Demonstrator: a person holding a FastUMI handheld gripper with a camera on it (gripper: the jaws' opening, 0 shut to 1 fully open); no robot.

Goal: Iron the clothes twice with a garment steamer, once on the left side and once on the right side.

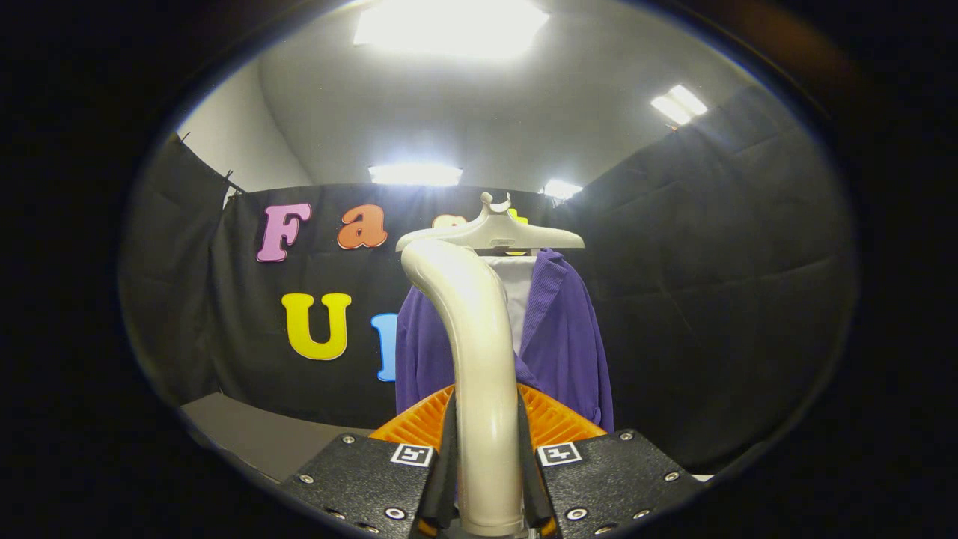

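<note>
Clamping the steamer (483, 374) handle, the gripper (486, 479) should carry its head squarely onto the purple jacket (565, 344) at frame centre, then stroke slowly.

1. My claw (488, 479) sits at the bottom; steamer handle (479, 359) stands upright btwn its two fingers (447, 464), both pressing its sides.
2. Handle rises ahead of me, then bends left & fwd at the top, ending just under the hanger (498, 233).
3. Ribbed steamer part (557, 423) lies right behind the fingers, on both sides of the handle.
4. Jacket (561, 337) hangs on the hanger, beyond the steamer, partly hidden behind the handle.
5. Shirt (519, 288) sits inside the jacket's open front.
6. Counter (262, 434) is low to my left, in front of the booth wall.
</note>
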